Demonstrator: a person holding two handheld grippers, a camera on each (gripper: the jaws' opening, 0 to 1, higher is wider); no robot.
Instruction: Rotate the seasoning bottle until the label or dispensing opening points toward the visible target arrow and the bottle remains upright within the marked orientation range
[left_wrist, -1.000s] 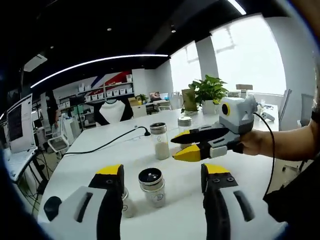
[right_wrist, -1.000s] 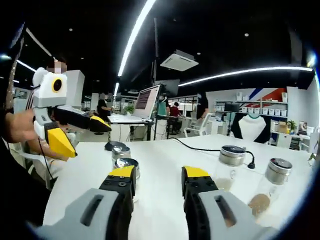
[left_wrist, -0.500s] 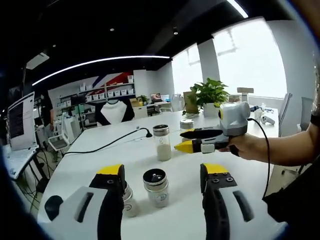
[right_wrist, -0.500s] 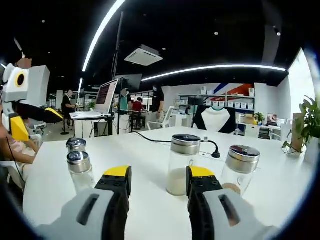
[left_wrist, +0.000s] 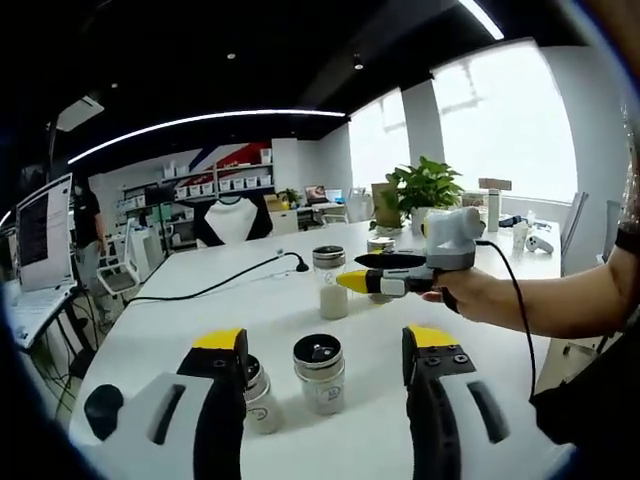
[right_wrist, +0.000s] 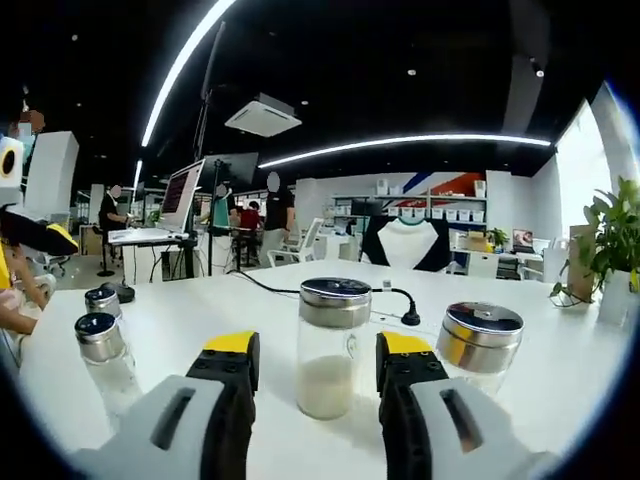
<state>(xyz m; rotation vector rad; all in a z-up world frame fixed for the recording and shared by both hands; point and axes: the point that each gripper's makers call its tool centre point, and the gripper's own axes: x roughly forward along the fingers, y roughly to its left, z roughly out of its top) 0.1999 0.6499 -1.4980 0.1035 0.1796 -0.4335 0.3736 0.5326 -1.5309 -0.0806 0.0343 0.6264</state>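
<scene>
The right gripper (right_wrist: 310, 385) has swung round and closed in: its wide-open fingers (right_wrist: 232, 352) now flank the bottle (right_wrist: 331, 345), not yet gripping, ready to grasp and turn. Left gripper (left_wrist: 325, 375) hangs wide before two small jars (left_wrist: 320, 372).

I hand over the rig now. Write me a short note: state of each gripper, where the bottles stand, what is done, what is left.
Left gripper: open, empty, a small bottle between its jaws, untouched.
Right gripper: open, empty, aimed at the tall bottle with white powder, jaws on either side, no grip visible.
All bottles stand upright on the white table; another small bottle sits by the left jaw.
Done: approach. Left: grip, rotate, keep upright. I see no arrow mark.
</scene>
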